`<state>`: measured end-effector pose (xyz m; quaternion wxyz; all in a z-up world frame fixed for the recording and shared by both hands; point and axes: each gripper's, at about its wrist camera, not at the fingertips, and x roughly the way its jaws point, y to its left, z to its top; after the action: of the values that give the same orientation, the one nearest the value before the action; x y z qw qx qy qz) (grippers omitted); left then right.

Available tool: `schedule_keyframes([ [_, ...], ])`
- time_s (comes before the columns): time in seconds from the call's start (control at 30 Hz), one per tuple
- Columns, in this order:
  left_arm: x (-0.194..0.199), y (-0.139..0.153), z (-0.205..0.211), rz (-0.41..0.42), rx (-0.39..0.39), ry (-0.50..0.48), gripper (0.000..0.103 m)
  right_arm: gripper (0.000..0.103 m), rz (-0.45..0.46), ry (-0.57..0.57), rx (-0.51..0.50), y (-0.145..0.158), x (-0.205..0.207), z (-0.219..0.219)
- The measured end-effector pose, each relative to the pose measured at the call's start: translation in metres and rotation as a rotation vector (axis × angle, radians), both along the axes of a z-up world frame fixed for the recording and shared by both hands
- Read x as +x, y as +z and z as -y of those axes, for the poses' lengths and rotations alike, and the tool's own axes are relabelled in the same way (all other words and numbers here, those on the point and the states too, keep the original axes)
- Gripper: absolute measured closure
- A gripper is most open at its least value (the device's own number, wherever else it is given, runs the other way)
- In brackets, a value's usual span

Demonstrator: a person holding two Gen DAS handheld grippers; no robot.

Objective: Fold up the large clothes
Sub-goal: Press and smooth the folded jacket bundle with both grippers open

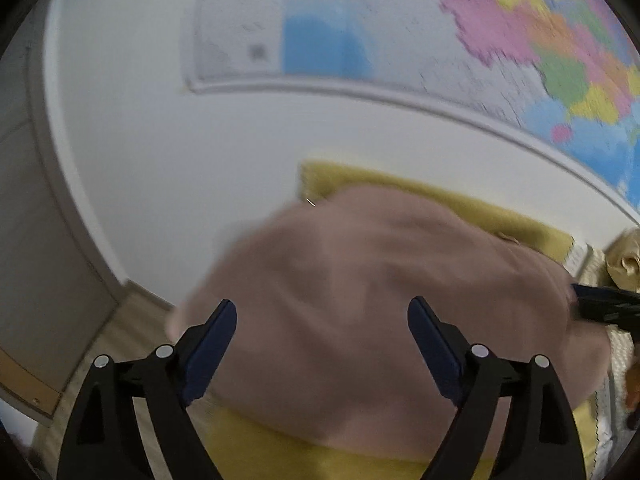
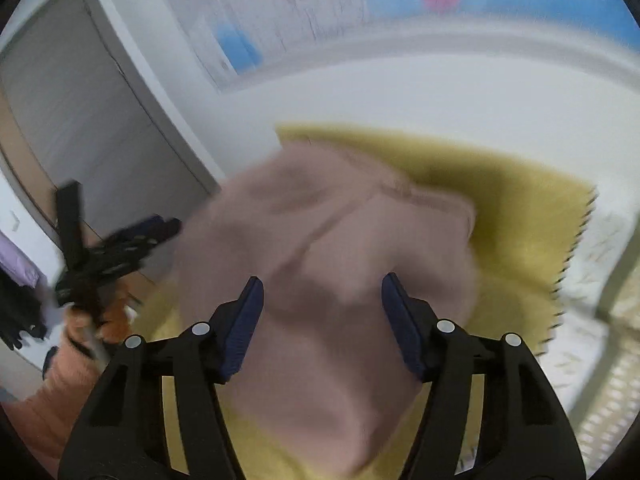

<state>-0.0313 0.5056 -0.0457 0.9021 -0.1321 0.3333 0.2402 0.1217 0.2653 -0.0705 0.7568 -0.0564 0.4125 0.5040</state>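
1. I'm looking along both grippers at a white wall [image 1: 280,132] with a big coloured map [image 1: 520,40] pinned high on it; both views are smeared with blur, so fine detail is lost.
2. From the left wrist, a grey door [image 1: 44,240] curves down the left edge, with pale wood floor [image 1: 132,320] showing below it.
3. A yellow blanket [image 1: 460,204] covers the surface ahead, and its far edge meets the wall.
4. At the right edge of the left view I see some cream cloth [image 1: 624,264], too blurred to make out.
5. The pink garment [image 1: 380,300] lies bunched in a soft heap on the blanket, filling the middle of both views.
6. My left gripper [image 1: 322,312] stands wide apart, released. The garment sits just past and below its blue pads [image 1: 212,348], and no cloth is pinched between them.
7. My right gripper [image 2: 322,288] is also apart, somewhat narrower. The garment shows through the gap and runs down beneath it, but the pads [image 2: 244,324] aren't pressing on it as far as I can tell.
8. From the right wrist, the left gripper shows at the left edge, in a hand [image 2: 86,326] with an orange sleeve [image 2: 48,396].
9. Nothing stands between either gripper and the heap.
10. The right gripper's tip pokes in at the right of the left view, just beside the garment's edge.
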Motion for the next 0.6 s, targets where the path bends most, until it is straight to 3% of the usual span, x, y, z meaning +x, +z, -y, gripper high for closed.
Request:
schedule_keyframes([
  [0.1, 0.013, -0.017, 0.013, -0.042, -0.015, -0.042, 0.019, 0.047, -0.118, -0.022, -0.009, -0.028, 0.012, -0.003],
  [0.2, 0.011, -0.023, 0.026, -0.065, -0.004, -0.060, 0.019, 0.047, -0.108, -0.030, -0.016, -0.022, 0.008, 0.007],
  [0.43, -0.008, -0.006, 0.061, -0.058, 0.031, -0.062, 0.019, 0.037, 0.031, -0.007, 0.052, 0.015, -0.026, 0.030],
  [0.6, -0.010, -0.006, 0.087, -0.057, 0.053, -0.098, 0.018, 0.036, 0.094, 0.050, 0.003, 0.012, -0.053, 0.022],
])
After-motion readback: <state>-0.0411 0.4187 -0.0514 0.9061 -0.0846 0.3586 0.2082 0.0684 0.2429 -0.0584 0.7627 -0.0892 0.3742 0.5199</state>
